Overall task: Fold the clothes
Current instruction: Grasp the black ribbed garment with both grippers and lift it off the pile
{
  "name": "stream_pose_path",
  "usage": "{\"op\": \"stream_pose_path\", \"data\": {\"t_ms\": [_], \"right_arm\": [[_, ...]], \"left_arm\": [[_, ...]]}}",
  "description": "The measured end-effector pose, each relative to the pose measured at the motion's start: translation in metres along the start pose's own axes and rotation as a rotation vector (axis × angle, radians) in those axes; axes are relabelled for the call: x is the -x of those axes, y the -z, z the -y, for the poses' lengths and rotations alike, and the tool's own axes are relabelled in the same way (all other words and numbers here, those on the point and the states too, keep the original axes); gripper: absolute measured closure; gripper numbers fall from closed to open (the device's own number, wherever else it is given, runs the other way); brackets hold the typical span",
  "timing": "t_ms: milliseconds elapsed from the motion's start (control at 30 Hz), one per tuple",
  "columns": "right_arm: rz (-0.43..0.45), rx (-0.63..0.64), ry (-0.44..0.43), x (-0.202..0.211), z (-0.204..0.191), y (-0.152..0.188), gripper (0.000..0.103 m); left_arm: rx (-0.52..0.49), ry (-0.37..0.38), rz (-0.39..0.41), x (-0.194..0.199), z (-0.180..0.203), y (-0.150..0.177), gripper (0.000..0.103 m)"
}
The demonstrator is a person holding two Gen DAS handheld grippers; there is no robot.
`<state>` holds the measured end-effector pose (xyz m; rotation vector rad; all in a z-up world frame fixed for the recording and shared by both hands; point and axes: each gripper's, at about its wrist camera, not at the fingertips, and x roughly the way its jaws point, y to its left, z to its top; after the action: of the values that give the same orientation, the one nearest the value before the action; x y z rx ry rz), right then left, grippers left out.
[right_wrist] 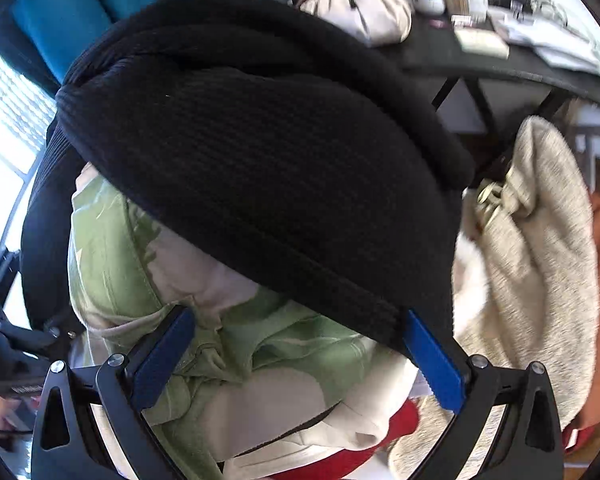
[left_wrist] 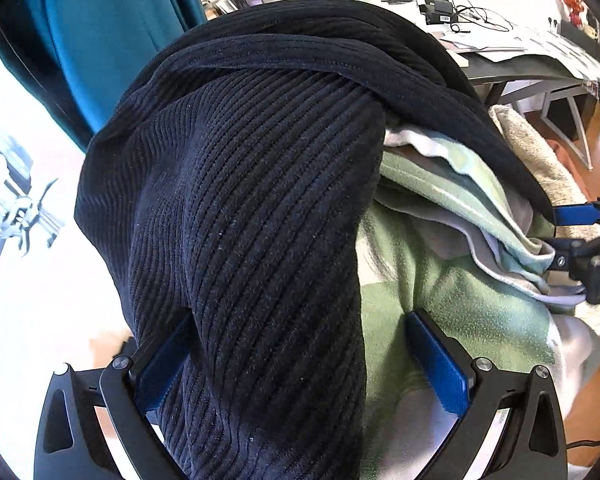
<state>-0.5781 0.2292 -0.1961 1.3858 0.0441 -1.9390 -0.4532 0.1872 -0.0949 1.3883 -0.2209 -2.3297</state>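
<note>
We see the dark navy ribbed knit garment (left_wrist: 252, 208) filling most of the left wrist view, draped over a heap of other clothes: a green and white fleece piece (left_wrist: 452, 304) beneath it and a beige towelling piece (left_wrist: 540, 152) further right. We judge the knit soft, thick and fairly heavy, likely to sag and stretch when lifted (its ribbing should keep it from slipping), so a seam or hem edge looks the best place to take hold.

The left tool (left_wrist: 300, 364) stands wide open, with a fold of the knit lying between its blue pads and touching the left one; it grips nothing. In the right wrist view the same garment (right_wrist: 260, 152) arches over the fleece (right_wrist: 112, 264), with the beige piece (right_wrist: 540, 240) beside it and a cluttered bench (right_wrist: 460, 60) behind. The right tool (right_wrist: 296, 356) is also wide open, its right pad just touching the knit's lower edge.
</note>
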Motion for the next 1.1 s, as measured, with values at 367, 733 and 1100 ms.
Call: {"op": "stream_pose_path", "data": {"t_ms": [367,733,1100], "right_arm": [[0.094,0.155,-0.031,0.068,-0.024,-0.032,0.000],[0.102,0.488,0.008,0.049,-0.132,-0.076,0.000],[0.114,0.335,0.091,0.040,-0.116,-0.129,0.072]], "left_arm": [[0.224,0.255,0.010,0.044,-0.087,0.042,0.000],[0.402,0.468,0.088,0.037,-0.111,0.123,0.000],[0.354,0.360,0.104,0.031,-0.108,0.128,0.056]]}}
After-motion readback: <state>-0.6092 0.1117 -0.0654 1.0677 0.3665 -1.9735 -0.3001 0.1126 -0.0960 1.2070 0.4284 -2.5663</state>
